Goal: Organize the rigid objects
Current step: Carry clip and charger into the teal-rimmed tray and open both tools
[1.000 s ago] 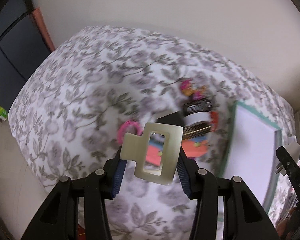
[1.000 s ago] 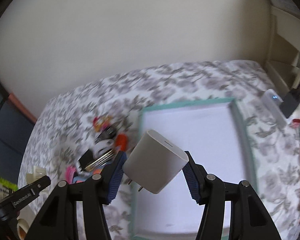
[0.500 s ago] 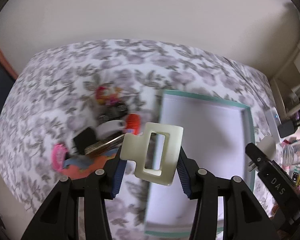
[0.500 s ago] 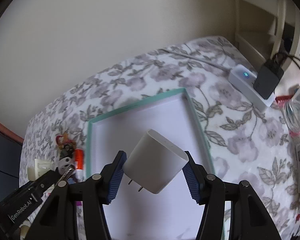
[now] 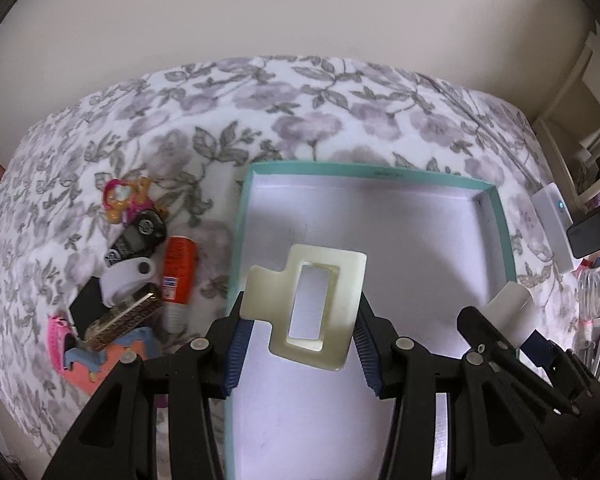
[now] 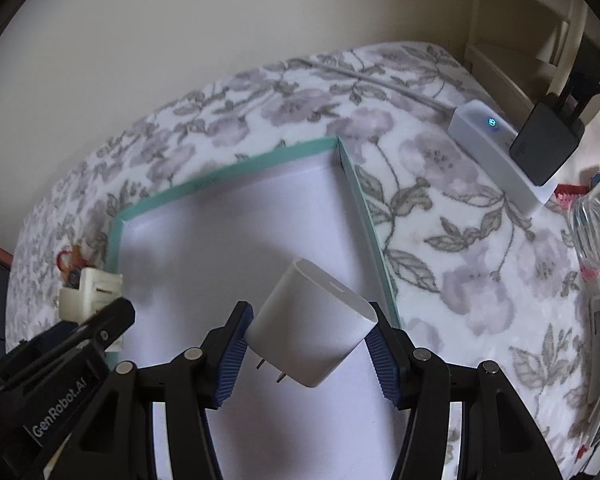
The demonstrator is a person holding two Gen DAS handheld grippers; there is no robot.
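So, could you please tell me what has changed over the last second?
Both tongs have swung from the pile of small items to above the teal box. The left tongs keep their grip on the cream frame, and the right tongs keep theirs on the white charger. Nothing was let go; the box is still empty, and the pile lies untouched.

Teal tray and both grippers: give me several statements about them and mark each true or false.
1. The left gripper is clamped on a cream rectangular frame. True.
2. The right gripper is empty. False: it holds a white charger plug.
3. The teal tray already holds several items. False: its visible floor is bare.
4. An orange tube lies on the floral cloth outside the tray. True.
5. The charger's prongs point toward the wall. False: they point back toward the camera.
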